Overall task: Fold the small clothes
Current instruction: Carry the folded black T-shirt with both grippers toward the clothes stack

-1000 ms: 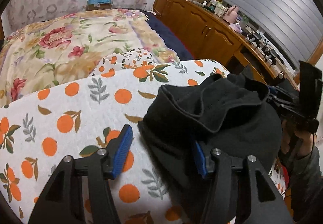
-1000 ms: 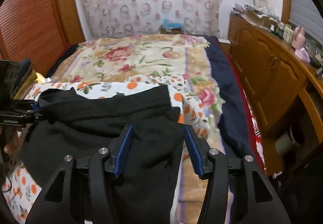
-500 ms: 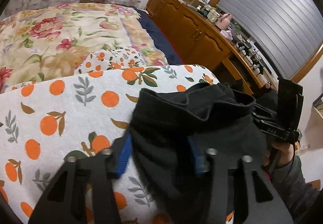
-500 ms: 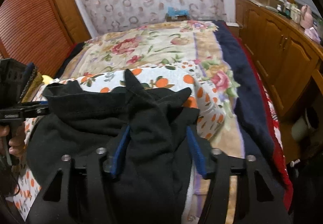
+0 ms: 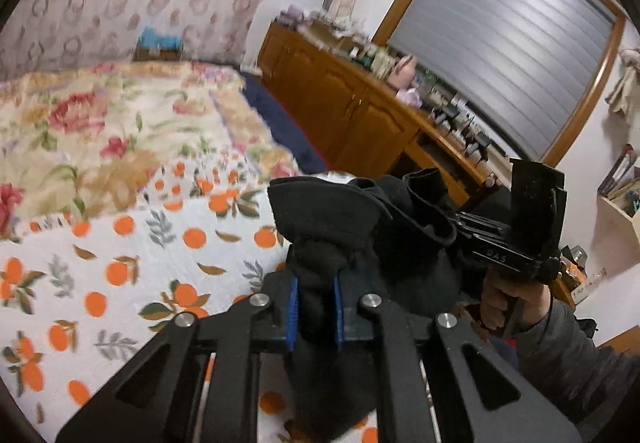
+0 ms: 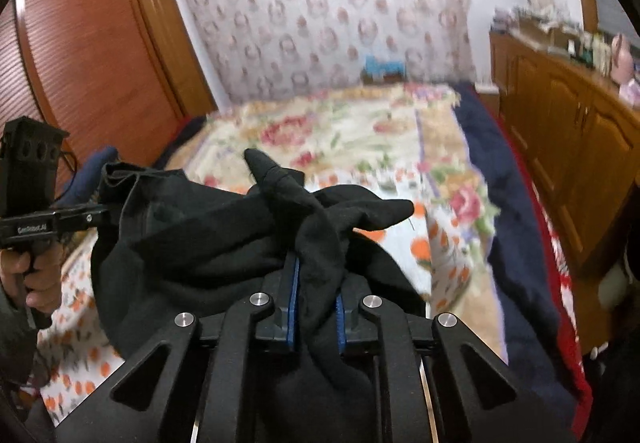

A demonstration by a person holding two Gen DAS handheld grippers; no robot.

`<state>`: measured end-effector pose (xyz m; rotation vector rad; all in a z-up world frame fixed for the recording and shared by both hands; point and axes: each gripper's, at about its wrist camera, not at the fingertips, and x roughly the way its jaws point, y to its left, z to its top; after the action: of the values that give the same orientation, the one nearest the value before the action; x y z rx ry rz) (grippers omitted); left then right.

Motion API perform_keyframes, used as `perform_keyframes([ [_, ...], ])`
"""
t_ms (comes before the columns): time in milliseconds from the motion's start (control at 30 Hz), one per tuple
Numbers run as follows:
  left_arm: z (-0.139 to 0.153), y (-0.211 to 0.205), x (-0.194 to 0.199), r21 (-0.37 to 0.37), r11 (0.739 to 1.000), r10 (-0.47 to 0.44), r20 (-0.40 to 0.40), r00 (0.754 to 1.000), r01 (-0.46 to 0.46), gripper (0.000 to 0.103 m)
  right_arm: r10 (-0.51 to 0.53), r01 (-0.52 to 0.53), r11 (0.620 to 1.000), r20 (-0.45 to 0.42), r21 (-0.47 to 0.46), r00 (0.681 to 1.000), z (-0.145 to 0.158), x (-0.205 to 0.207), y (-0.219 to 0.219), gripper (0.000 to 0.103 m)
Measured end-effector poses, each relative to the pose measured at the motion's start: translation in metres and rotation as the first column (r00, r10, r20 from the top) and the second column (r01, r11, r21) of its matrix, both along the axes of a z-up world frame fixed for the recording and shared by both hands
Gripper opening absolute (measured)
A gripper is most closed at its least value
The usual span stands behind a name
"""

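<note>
Dim, even indoor light — background smeared by motion blur, fisheye edges bent and dark.

My two wrist cams look down along their fingers, tight on the black garment (image 5: 352, 227) (image 6: 224, 227), both sharing the bed (image 5: 120, 227) (image 6: 360, 131) beyond

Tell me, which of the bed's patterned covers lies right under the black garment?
The white cover printed with oranges, not the rose-flowered quilt farther back.
</note>
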<state>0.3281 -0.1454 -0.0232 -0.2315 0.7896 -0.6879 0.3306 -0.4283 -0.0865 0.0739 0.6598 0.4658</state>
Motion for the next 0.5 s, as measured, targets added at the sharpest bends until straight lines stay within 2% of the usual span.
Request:
perform_keyframes([
  [300, 0.052, 0.067, -0.046, -0.031, 0.995, 0.098, 0.144, 0.985, -0.094, 0.009, 0.061, -0.067, 0.997, 0.158, 0.034, 0.986, 0.049, -0.013, 0.058, 0.009],
  [500, 0.081, 0.132, -0.083, -0.039, 0.979, 0.204, 0.222, 0.953, -0.2, 0.009, 0.16, -0.172, 0.984, 0.231, 0.034, 0.96, 0.082, -0.01, 0.122, 0.009],
])
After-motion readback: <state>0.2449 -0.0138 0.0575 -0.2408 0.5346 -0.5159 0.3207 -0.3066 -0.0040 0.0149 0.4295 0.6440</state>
